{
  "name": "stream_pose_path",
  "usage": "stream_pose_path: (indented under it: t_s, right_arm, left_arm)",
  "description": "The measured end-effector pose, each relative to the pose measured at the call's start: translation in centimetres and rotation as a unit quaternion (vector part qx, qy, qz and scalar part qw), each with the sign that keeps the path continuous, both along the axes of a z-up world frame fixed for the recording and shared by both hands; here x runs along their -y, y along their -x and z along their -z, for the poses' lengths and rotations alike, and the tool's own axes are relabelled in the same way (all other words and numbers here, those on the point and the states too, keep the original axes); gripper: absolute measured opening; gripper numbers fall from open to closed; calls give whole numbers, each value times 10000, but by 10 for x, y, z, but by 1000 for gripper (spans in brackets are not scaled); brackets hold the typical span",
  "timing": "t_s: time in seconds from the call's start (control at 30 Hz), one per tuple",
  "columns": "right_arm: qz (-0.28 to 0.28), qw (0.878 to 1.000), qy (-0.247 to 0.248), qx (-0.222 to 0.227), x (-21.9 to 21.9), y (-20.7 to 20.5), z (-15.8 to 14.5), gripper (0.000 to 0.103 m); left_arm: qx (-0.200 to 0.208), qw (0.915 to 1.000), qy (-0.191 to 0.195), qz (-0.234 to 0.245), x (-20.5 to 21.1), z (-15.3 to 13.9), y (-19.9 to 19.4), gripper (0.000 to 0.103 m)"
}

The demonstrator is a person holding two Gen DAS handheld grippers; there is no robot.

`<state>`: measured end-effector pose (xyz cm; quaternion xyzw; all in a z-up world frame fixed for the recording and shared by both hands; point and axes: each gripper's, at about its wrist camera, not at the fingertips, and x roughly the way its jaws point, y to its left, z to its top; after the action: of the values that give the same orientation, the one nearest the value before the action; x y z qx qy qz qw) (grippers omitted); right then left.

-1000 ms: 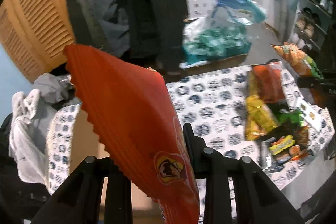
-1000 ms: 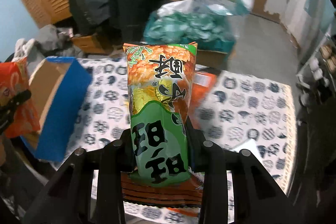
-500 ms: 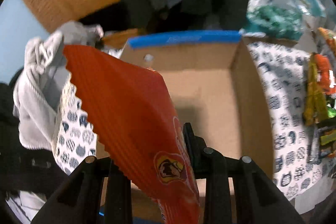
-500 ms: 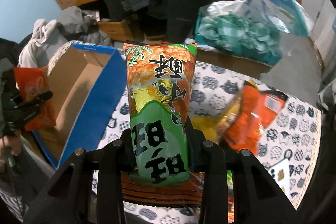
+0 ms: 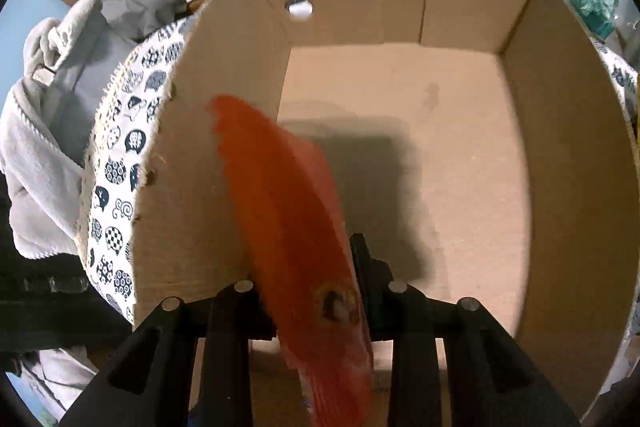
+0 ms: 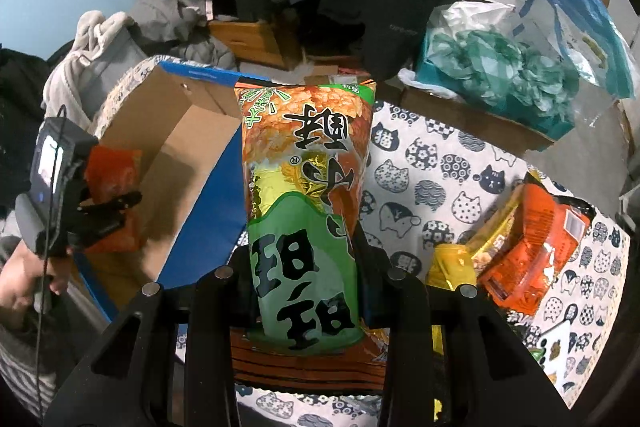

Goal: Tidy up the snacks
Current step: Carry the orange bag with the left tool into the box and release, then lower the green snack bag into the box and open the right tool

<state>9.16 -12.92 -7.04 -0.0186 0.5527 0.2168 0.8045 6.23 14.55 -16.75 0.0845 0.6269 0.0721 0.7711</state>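
Left gripper [image 5: 304,291]: my fingers clamp the orange packet [image 5: 288,227], nose-down over the cardboard box [image 5: 400,23] for deposit. Right gripper [image 6: 308,267]: clamps the green snack bag [image 6: 304,195], awaiting turn.

The box [image 5: 400,131] is lying open right under and ahead of the left claw [image 5: 316,291], whose packet [image 5: 288,211] is hanging inside it, near its left wall. From the right claw [image 6: 308,267], holding a bag [image 6: 304,195], the box is sitting ahead-left on the cloth [image 6: 440,163], a snack pile [image 6: 520,247] lying right.
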Motion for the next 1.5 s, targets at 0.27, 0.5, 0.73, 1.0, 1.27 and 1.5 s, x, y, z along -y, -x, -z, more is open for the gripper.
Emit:
stream_pose_path:
  t_s: [0.27, 0.5, 0.73, 1.0, 1.27, 1.5]
  right_arm:
    - [-246, 9997, 39, 50, -33, 3, -5, 35]
    - [-599, 9982, 5, -18, -90, -1, 0, 35]
    - [-1003, 9943, 169, -329, -154, -3, 26, 35]
    - [-1262, 9884, 618, -582, -201, 2, 62, 35]
    - [-1334, 9845, 900, -699, -211, 6, 79, 45]
    - [-1311, 9881, 715, -374, -203, 8, 60, 67]
  left_arm:
    - [233, 9996, -164, -4, 2, -13, 3, 81]
    - [701, 9971, 251, -159, -8, -49, 19, 81]
    - [1231, 9883, 723, -531, -38, -80, 46, 81]
    - [1367, 9834, 829, -858, -72, -79, 68, 81]
    - [1375, 9807, 965, -999, -82, -80, 74, 81]
    - [1473, 9805, 940, -897, -71, -87, 71, 81]
